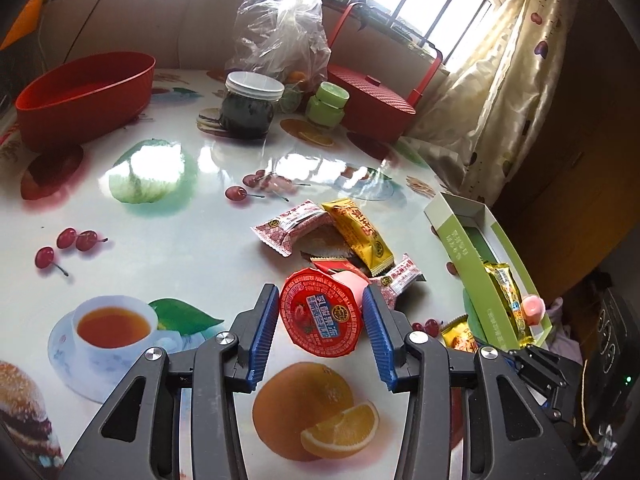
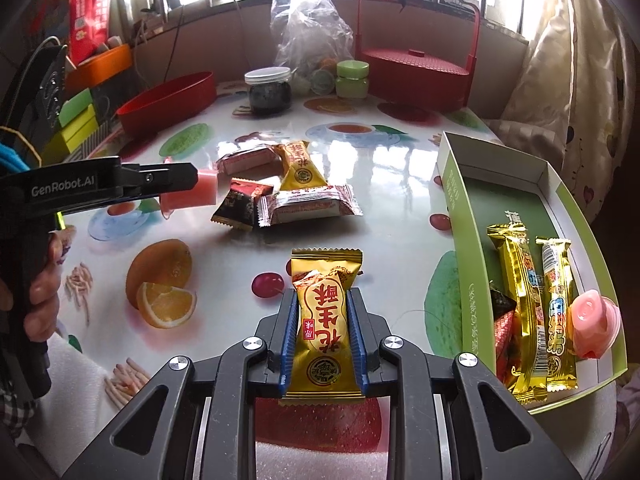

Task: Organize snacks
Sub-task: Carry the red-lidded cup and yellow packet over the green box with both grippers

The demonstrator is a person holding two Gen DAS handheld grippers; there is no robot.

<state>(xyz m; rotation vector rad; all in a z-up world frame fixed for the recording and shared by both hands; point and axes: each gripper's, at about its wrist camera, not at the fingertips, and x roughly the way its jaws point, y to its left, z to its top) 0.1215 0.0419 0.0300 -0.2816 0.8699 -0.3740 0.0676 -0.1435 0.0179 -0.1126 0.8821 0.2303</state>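
My left gripper (image 1: 320, 300) is shut on a red jelly cup (image 1: 322, 314) and holds it above the table; the pink cup also shows in the right wrist view (image 2: 190, 192) at the left gripper's tip. My right gripper (image 2: 323, 304) is shut on a gold peanut-candy packet (image 2: 326, 320). A pile of snack packets (image 1: 332, 236) lies mid-table, seen also in the right wrist view (image 2: 280, 192). The green tray box (image 2: 480, 208) at the right holds gold bars (image 2: 528, 312) and a pink jelly cup (image 2: 594, 316).
A red oval bowl (image 1: 80, 96), a dark glass jar (image 1: 248, 106), a green jar (image 1: 328, 104), a plastic bag (image 1: 284, 28) and a red lidded basket (image 1: 372, 96) stand at the back. A curtain (image 1: 512, 92) hangs on the right. The fruit-print table (image 1: 180, 216) ends near the box.
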